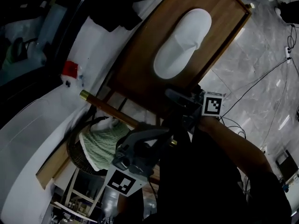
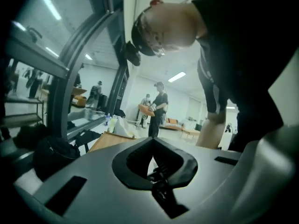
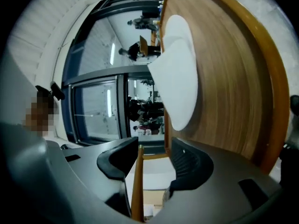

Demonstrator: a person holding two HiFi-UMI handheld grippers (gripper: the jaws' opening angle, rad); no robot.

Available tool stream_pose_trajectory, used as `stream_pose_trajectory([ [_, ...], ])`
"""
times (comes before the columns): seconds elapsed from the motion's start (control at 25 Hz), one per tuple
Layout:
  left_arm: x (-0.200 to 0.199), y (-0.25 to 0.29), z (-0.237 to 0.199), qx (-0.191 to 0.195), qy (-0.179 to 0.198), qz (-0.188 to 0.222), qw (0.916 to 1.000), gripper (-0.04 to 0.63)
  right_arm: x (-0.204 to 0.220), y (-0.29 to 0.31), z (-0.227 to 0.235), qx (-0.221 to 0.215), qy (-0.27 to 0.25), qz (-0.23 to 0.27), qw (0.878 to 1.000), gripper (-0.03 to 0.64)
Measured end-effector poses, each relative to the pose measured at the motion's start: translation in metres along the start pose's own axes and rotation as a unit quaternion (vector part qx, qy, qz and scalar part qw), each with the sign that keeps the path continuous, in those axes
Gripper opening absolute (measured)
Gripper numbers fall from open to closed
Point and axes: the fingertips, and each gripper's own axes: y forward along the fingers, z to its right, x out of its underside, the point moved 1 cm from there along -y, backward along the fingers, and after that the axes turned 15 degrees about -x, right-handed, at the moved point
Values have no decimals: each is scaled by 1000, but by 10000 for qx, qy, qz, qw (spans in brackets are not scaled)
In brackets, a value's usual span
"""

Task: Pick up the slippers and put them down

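One white slipper (image 1: 182, 43) lies flat on the wooden desk (image 1: 229, 17), touched by neither tool — that one looks set down. The right tongs (image 3: 152, 160) stand released near the desk's edge, gripping nothing; the left tongs (image 2: 153, 149) are clenched, empty. No second slipper shows — perhaps still to fetch.

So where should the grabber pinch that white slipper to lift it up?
Probably the puffy toe cover of the white slipper, the end nearest the open right gripper. Come in from that near edge of the wooden table: the cover stands up off the sole, so jaws can pinch it, while the heel end lies flat.
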Motion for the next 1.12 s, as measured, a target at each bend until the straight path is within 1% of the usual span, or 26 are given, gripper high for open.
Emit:
stream_pose_trajectory([
  [0.04,-3,0,-1,-22,-202,124,9997,11,-2,1,3,-10,58,74,10000,199],
  [0.08,-4,0,-1,-44,-328,199,9993,11,-4,1,5,-14,106,154,9998,206],
  [0.12,-4,1,-1,-57,-368,220,9991,11,-7,2,7,-7,148,234,9996,210],
  [0.24,0,5,2,-29,-259,132,9996,11,-15,6,12,93,230,385,9990,215],
  [0.36,3,9,6,77,-151,33,9999,11,-19,10,18,273,374,427,9980,215],
  [0.48,3,15,9,174,-74,9,9998,11,-12,11,25,500,558,304,9967,215],
  [0.56,2,19,11,237,-84,35,9997,11,-7,9,28,577,608,204,9963,215],
  [0.64,2,22,13,295,-111,59,9995,11,-8,5,31,602,646,281,9957,215],
  [0.76,4,25,15,345,-135,56,9993,11,-16,2,37,589,775,628,9933,215],
  [0.84,6,25,15,349,-161,33,9993,11,-20,4,40,532,869,745,9920,215],
  [1.0,6,26,16,365,-161,-2,9992,11,-22,8,46,471,1043,804,9902,215],
  [1.12,6,26,15,363,-137,-14,9992,11,-26,13,48,491,971,766,9911,215],
])
